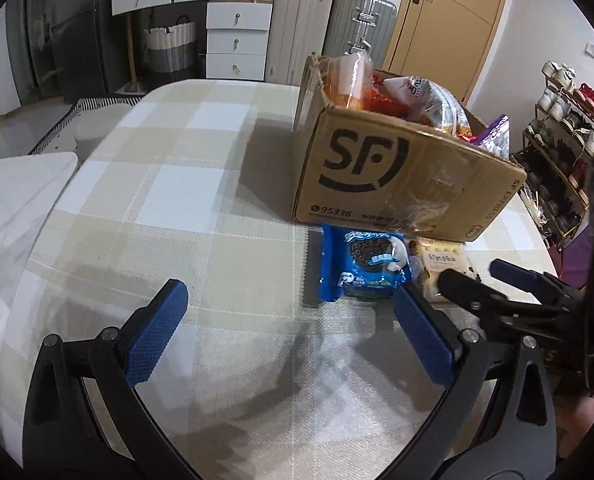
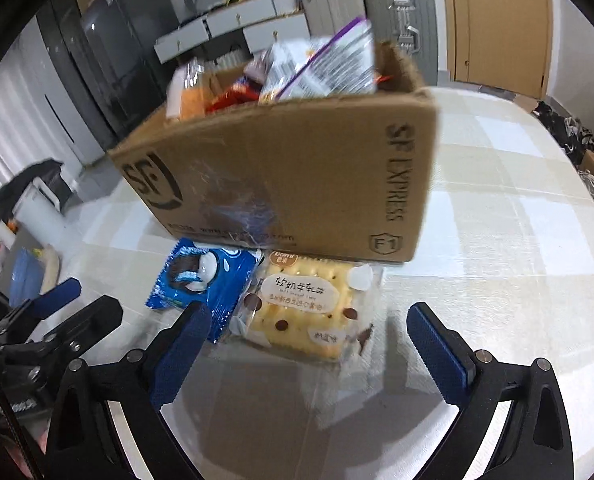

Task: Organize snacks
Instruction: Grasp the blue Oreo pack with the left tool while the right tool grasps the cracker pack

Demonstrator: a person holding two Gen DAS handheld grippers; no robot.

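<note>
The left gripper (image 1: 287,316) is held with its jaws spread wide and nothing between them, above the checked worktop (image 1: 185,200). The right gripper (image 2: 309,340) is likewise wide open, empty, its jaws framing the cracker packet (image 2: 309,312). The blue cookie packet (image 1: 363,266) lies touching that packet, both just in front of the snack-filled cardboard box (image 1: 397,176).

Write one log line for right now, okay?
left tongs open | right tongs open | cookie pack, cracker pack on table | box full
</note>
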